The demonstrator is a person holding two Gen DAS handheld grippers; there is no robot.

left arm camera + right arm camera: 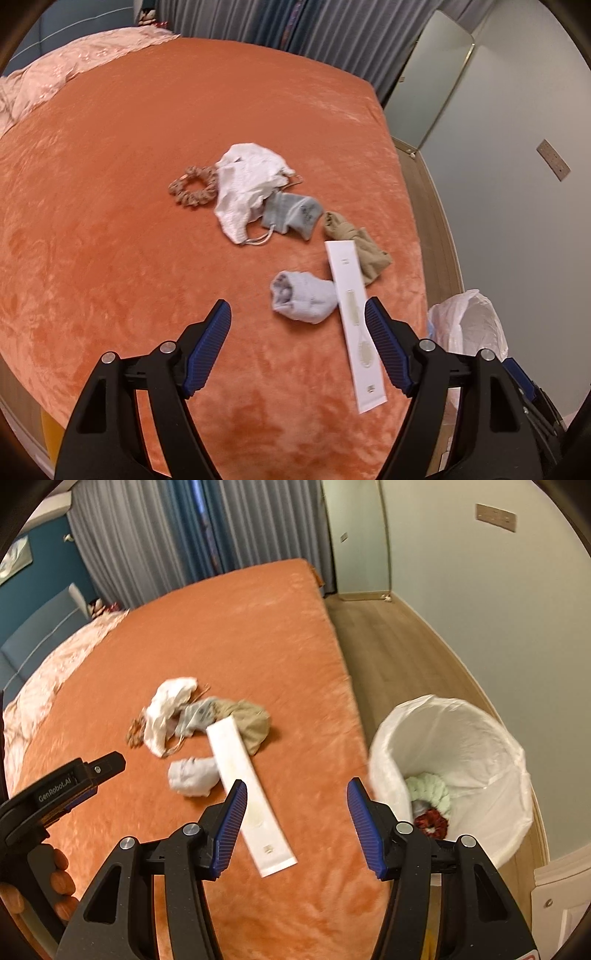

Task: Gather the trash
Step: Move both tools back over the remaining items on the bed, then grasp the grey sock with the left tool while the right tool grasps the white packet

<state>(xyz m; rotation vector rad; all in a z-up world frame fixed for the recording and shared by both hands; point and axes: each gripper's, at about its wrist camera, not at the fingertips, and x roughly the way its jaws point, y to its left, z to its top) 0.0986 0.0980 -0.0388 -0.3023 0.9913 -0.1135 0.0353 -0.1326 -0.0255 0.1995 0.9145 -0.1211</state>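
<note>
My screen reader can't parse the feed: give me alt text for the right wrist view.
The open right gripper hovers above an orange plush bed cover, its jaws empty, over a long flat white cardboard box. Beyond lie a rolled pale blue sock and a small clothing pile. A white-lined waste bin stands on the floor at right.

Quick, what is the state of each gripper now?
Left gripper: open, holding nothing.
Right gripper: open, holding nothing.
</note>
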